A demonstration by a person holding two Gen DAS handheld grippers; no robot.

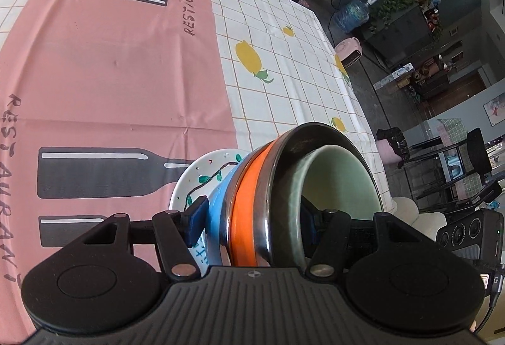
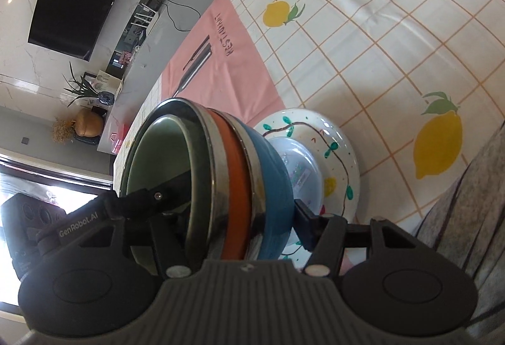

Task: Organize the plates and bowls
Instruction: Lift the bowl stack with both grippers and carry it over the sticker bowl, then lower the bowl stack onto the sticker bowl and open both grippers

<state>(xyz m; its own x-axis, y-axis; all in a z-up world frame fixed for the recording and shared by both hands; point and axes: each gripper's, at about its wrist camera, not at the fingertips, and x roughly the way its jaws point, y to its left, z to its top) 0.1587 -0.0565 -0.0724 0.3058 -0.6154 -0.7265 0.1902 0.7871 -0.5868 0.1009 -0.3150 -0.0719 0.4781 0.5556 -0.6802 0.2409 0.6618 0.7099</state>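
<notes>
A nested stack of bowls [image 1: 284, 193], a pale green bowl [image 1: 341, 174] inside a steel-rimmed orange bowl [image 1: 247, 203] inside a blue bowl [image 1: 217, 212], sat on a white plate [image 1: 202, 177] painted with vines and lemons, the whole pile tilted on edge. The left gripper [image 1: 252, 218] clamped it from one side, one pad on the plate's side, the other inside the green bowl. The right gripper [image 2: 233, 212] held the opposite side likewise, jaws moderately wide. Beneath lay the surface [image 1: 284, 61] in lemon-check cloth with a pink placemat [image 1: 120, 67].
</notes>
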